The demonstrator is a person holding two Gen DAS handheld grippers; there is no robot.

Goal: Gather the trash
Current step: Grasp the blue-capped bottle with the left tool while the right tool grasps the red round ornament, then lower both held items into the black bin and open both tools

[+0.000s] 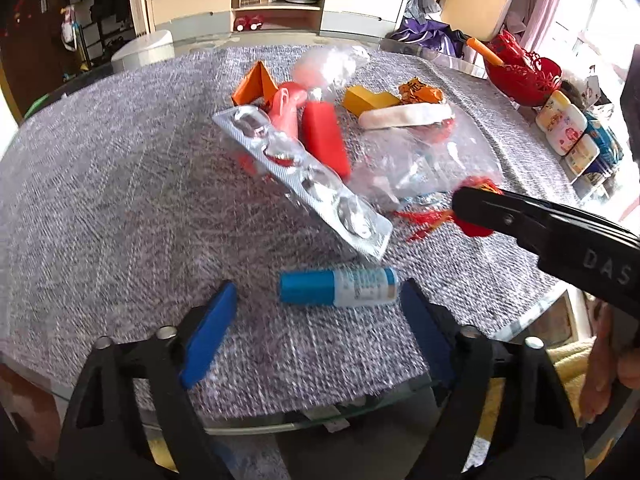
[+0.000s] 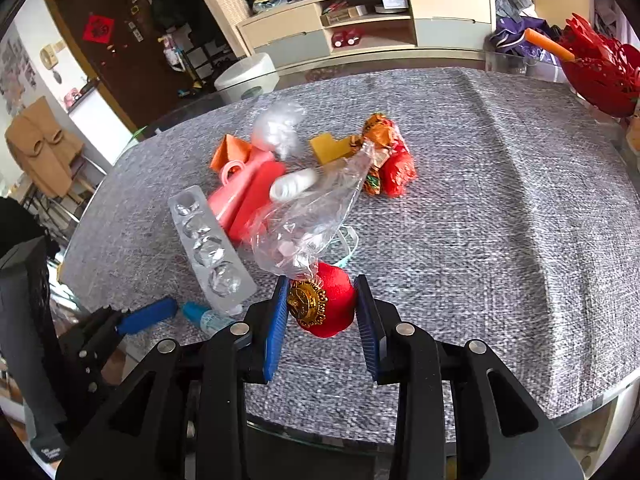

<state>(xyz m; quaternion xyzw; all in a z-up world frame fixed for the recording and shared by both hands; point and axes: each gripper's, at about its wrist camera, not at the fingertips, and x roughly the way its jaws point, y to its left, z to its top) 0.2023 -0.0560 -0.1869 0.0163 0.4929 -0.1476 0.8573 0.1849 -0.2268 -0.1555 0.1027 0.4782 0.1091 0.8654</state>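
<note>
Between the jaws of the right gripper point(image 2: 322, 312) sits a red ornament point(image 2: 328, 306), pinched from both sides just above the desk point(image 2: 500, 220). The left gripper point(image 1: 316, 304) stands spread, a blue tube point(image 1: 338, 286) just ahead. Judged best: lift the ornament slowly, since the clear bag point(image 2: 312, 216) touches it.

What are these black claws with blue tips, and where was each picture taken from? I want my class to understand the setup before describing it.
They are two hand-held grippers; a person works them, and each carries a camera looking along its fingers. The left gripper is open, hovering before a blue-capped bottle on the grey cloth. The right gripper has a red ornament with a gold emblem between its pads. Beyond lie a foil blister pack, a clear plastic bag and wrappers.
</note>
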